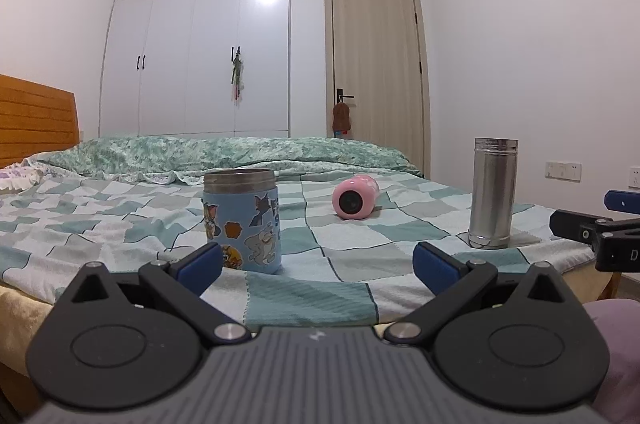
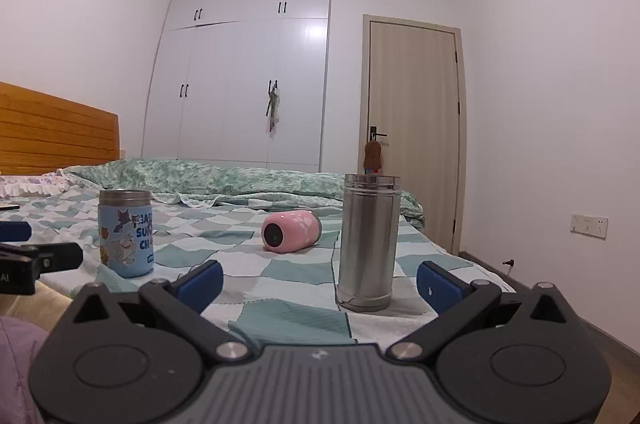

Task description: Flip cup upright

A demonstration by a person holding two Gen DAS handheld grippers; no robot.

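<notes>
A pink cup (image 1: pixel 355 197) lies on its side on the checked bedspread, its round end facing me; it also shows in the right wrist view (image 2: pixel 291 232). A blue cartoon cup (image 1: pixel 241 220) stands upright to its left, also in the right wrist view (image 2: pixel 126 234). A tall steel cup (image 1: pixel 493 193) stands upright to its right, close in the right wrist view (image 2: pixel 369 242). My left gripper (image 1: pixel 318 266) is open and empty at the bed's near edge. My right gripper (image 2: pixel 320 278) is open and empty, just short of the steel cup.
The bed (image 1: pixel 120 224) has a green quilt (image 1: pixel 240 148) folded along its far side and a wooden headboard (image 1: pixel 36 120) at the left. A white wardrobe (image 1: pixel 200 44) and a door (image 1: pixel 376 72) stand behind. The right gripper shows at the left wrist view's right edge (image 1: pixel 600 236).
</notes>
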